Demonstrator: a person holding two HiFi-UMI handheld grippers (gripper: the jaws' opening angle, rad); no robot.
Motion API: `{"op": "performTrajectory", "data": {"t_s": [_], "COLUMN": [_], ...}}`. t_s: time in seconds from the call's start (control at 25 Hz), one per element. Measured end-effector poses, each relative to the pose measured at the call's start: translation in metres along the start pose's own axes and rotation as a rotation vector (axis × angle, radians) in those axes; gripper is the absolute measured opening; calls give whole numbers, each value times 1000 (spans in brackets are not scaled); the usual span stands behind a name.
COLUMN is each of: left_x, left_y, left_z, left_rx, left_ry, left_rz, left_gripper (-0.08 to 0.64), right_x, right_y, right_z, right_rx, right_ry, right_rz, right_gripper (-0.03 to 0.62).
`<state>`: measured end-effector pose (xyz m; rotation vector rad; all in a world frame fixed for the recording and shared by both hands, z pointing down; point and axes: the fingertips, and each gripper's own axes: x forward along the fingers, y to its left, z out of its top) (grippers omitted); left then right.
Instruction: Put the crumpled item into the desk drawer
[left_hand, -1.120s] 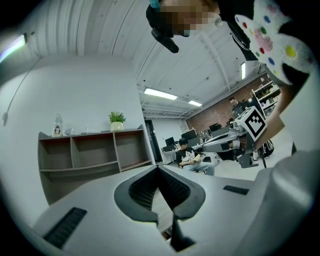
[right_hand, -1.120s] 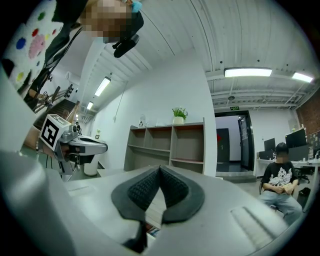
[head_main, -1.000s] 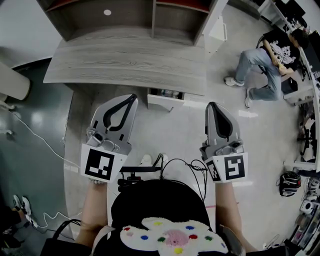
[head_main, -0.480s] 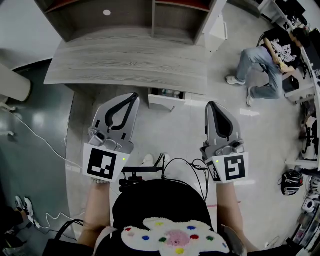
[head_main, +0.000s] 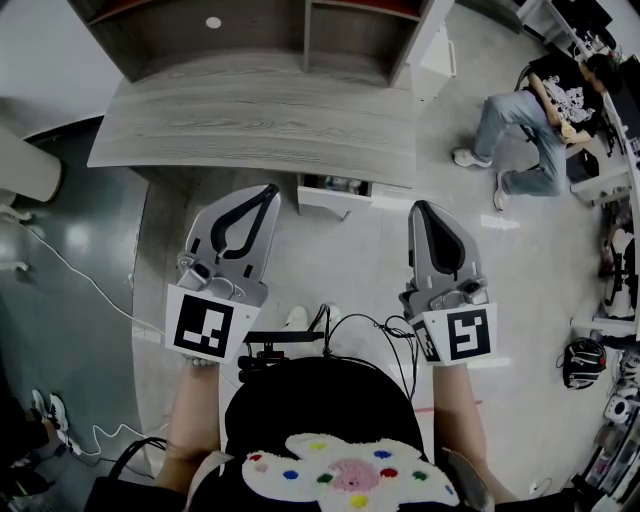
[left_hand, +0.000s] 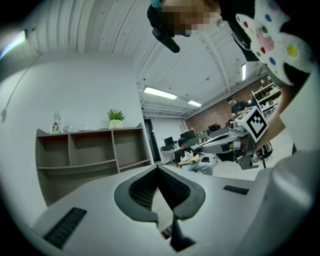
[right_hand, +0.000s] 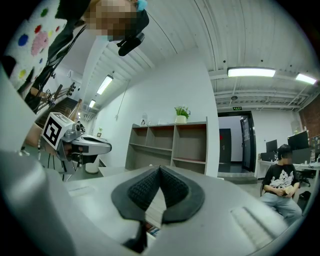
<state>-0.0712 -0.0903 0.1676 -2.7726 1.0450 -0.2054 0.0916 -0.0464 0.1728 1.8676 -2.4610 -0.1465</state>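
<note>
Bare floor (head_main: 330, 260) is left open between the person and the grey desk (head_main: 250, 120), under whose front edge a drawer (head_main: 335, 198) is seen pulled open. The left gripper (head_main: 266, 192) and right gripper (head_main: 422, 208) are held level and well apart, both clenched on nothing. The crumpled item cannot be made out, and the drawer's contents are too small to tell.

Grey wood-grain desk (head_main: 250, 120), pale floor (head_main: 340, 265), white cable (head_main: 80, 276) lying on it
</note>
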Motion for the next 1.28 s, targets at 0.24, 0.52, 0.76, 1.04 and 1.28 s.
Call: {"op": "performTrajectory", "data": {"t_s": [0.24,0.52,0.76,1.04,1.28], "left_x": [-1,1,3,7,6], "left_y": [1,-1,-3,-2,-2], "left_z": [-1,-4,-3,-1,-1], "left_rx": [-5,-11,-12,-14,-21], "left_ry": [-5,-7,-8,-11,-17], "left_rz": [-1,-9,-16,-18,-14], "left_gripper": [6,6,6,6,6], "right_x": [1,1,1,3,4], "right_y": [2,3,0,-1,1], "right_z": [-1,-3,-3,-5,-7], "right_rx": [-6,-5,-5,-7,-12], "right_ry": [5,8,13,21,21], "right_rz": [3,1,0,2,7], "right_gripper": [9,9,9,9,9]}}
